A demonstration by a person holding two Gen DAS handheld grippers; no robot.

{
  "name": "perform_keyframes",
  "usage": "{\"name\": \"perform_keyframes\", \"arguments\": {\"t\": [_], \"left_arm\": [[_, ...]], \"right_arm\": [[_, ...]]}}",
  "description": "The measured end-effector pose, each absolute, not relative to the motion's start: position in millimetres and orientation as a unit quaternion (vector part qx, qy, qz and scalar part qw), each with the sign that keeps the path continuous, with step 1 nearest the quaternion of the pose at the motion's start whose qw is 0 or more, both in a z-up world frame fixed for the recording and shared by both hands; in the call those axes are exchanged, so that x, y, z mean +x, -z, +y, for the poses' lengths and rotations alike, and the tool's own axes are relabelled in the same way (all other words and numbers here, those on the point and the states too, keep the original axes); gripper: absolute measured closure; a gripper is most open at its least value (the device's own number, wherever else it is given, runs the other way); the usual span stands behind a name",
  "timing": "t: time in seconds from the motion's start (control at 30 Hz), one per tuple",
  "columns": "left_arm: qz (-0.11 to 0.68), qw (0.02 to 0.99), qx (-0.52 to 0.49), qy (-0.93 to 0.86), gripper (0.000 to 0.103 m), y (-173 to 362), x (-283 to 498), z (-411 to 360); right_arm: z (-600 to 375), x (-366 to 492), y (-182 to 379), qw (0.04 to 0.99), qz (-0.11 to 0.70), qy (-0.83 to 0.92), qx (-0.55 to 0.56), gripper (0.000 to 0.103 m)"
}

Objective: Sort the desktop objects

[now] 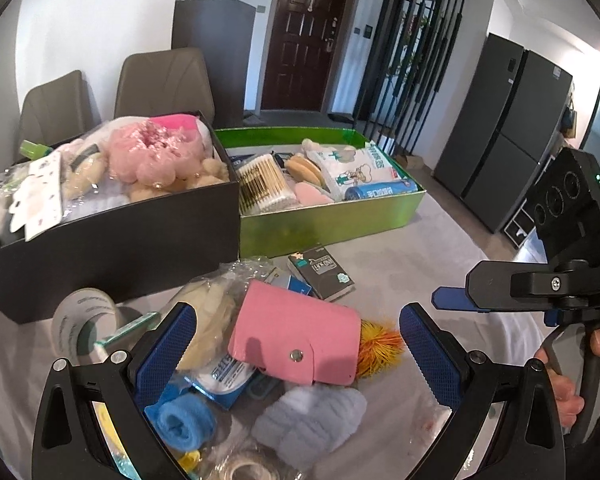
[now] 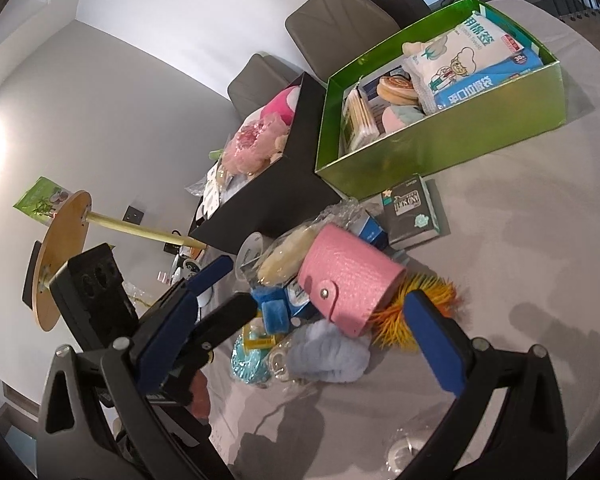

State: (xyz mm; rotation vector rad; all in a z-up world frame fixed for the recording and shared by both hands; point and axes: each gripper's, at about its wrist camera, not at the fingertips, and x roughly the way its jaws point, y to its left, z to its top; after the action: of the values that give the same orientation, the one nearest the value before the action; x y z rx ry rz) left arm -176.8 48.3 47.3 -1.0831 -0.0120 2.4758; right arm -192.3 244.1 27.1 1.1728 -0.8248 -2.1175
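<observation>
In the left wrist view the left gripper (image 1: 298, 342) fills the lower part of the frame with its 2 blue-padded fingers spread wide, released and grasping nothing; a pink snap-button card wallet (image 1: 296, 338) lies between them at the lower centre, on top of a heap of small items on the grey table (image 1: 440, 240). Around the wallet sit an orange spiky ball (image 1: 380, 346) at its right end, a pale blue fluffy pouch (image 1: 310, 414) below it, a rolled blue cloth (image 1: 184, 424) at lower left, and a tape roll (image 1: 82, 326) at the left. A dark tissue packet (image 1: 322, 276) lies above the heap, just in front of the green box (image 1: 328, 222) at centre right, which holds cotton swabs (image 1: 262, 184). The black box (image 1: 112, 248) at the left holds plush toys. The right gripper (image 1: 450, 300) reaches in from the right edge. In the right wrist view its fingers are likewise apart and hold nothing, above the same heap.
</observation>
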Motion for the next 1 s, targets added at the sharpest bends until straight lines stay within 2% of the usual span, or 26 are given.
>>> {"name": "perform_keyframes", "arguments": {"t": [1.0], "left_arm": [[0.011, 0.253, -0.439, -0.862, 0.001, -0.6, -212.4, 54.7]], "right_arm": [[216.5, -234.9, 18.9, 0.300, -0.324, 0.746, 0.498, 0.000]]}}
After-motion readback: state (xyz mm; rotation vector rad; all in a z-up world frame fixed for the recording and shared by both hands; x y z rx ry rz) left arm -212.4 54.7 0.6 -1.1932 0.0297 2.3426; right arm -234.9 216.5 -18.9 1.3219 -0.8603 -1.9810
